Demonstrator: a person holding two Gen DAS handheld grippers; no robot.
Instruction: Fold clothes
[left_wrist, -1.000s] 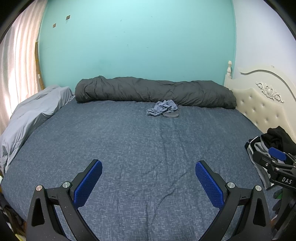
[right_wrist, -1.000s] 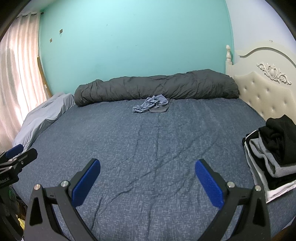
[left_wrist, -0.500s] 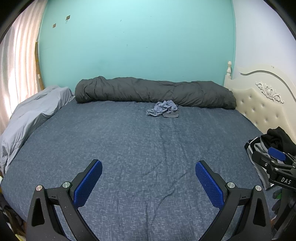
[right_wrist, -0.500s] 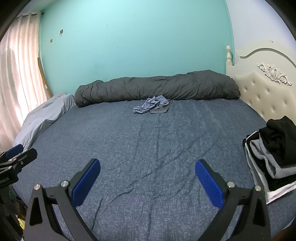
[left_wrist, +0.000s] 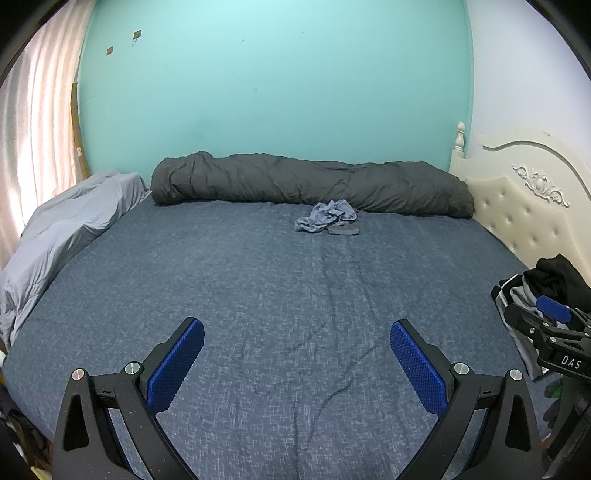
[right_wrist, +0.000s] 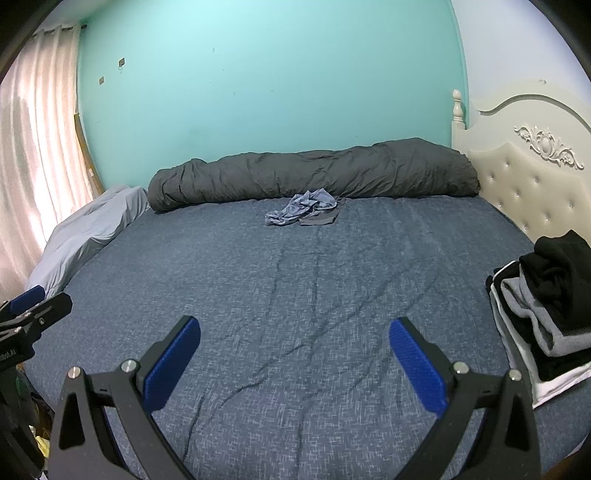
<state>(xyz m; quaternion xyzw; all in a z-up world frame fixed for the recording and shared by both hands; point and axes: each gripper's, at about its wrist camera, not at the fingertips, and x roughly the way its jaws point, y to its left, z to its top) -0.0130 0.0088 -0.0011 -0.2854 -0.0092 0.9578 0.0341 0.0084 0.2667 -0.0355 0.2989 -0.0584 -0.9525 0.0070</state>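
Two hand-held grippers are hovering over the near edge of a bed (left_wrist: 258, 295) as a clothes-folding session is pausing between garments. The left gripper (left_wrist: 295, 354) is holding its jaws spread wide with nothing between the blue pads, and the right gripper (right_wrist: 295, 350) is doing the same, both pointing across the blue sheet toward the far edge.

There, a crumpled blue garment (left_wrist: 327, 218) is lying partly on a small dark one (left_wrist: 344, 230), both just in front of the rolled grey duvet (left_wrist: 314, 182) that is running along the far edge; they are well apart from either gripper. By the right edge, near the cream headboard (right_wrist: 532, 188), a stack (right_wrist: 546, 299) of black, grey and white clothes is sitting folded, apparently set aside there to keep the middle of the bed free as a working surface.

The open, level stance of both grippers is suggesting readiness for the next pickup, and the blue garment is looking like the likely candidate. A pale grey cover (left_wrist: 74, 221) is lying bunched along the left edge beside the curtain (left_wrist: 33, 140).
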